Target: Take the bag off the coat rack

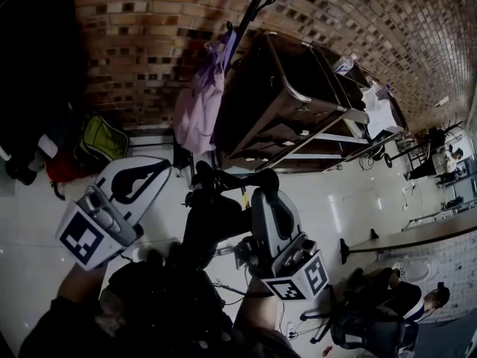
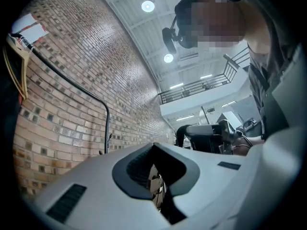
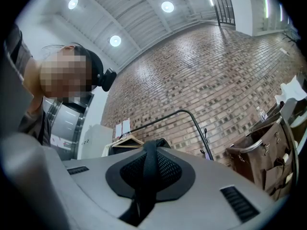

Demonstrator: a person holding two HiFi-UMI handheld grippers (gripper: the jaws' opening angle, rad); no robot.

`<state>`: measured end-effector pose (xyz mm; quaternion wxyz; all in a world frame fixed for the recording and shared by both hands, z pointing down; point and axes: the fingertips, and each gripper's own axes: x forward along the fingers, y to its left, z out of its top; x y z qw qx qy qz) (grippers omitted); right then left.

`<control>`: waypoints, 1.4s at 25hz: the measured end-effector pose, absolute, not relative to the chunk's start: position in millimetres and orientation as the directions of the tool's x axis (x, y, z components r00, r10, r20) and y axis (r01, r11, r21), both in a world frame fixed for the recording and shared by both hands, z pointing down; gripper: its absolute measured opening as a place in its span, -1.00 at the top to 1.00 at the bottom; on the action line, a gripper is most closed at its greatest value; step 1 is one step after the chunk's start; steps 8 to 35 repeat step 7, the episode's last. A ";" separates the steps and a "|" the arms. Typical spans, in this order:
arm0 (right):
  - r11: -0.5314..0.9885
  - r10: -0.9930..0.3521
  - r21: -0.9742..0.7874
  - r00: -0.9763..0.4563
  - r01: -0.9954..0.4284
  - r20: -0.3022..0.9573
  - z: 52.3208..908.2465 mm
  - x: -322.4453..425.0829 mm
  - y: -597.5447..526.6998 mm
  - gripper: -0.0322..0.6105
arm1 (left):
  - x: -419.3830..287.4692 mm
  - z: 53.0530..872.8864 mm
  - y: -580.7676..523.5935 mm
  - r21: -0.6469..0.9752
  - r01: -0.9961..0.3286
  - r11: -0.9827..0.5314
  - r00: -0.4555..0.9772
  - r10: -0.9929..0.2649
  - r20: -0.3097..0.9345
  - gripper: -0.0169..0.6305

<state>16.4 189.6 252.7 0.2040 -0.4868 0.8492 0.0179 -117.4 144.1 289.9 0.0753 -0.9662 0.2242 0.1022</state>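
Observation:
A black bag point(image 1: 209, 226) hangs in front of me between the two grippers, off the coat rack point(image 1: 252, 10), whose black pole rises at the top. In the head view my right gripper point(image 1: 261, 192) is shut on the bag's black strap point(image 1: 227, 179). The right gripper view shows that strap point(image 3: 149, 159) running between the closed jaws of the right gripper point(image 3: 151, 171). My left gripper point(image 1: 153, 171) is held to the left of the bag, apart from it. Its jaws are shut with nothing in them in the left gripper view point(image 2: 156, 178).
A purple garment point(image 1: 197, 107) hangs on the rack. A large brown bag on a metal frame point(image 1: 291, 88) stands right of it. A green bag point(image 1: 100, 136) lies by the brick wall point(image 1: 149, 21). People sit at the lower right point(image 1: 395, 304) beside a table point(image 1: 440, 230).

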 end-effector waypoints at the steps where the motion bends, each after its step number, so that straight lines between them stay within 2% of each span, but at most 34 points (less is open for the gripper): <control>1: 0.526 -0.821 -0.171 -0.445 -0.833 -0.358 254.8 16.1 188.3 0.79 | -116.6 290.9 143.9 -0.099 -0.449 -0.888 0.879 -0.419 -0.229 0.87; 7: 0.539 -0.816 -0.185 -0.455 -0.822 -0.358 260.8 17.3 181.5 0.79 | -111.9 296.9 138.5 -0.099 -0.450 -0.888 0.884 -0.426 -0.195 0.87; 35: 0.539 -0.816 -0.185 -0.455 -0.822 -0.358 260.8 17.3 181.5 0.79 | -111.9 296.9 138.5 -0.099 -0.450 -0.888 0.884 -0.426 -0.195 0.87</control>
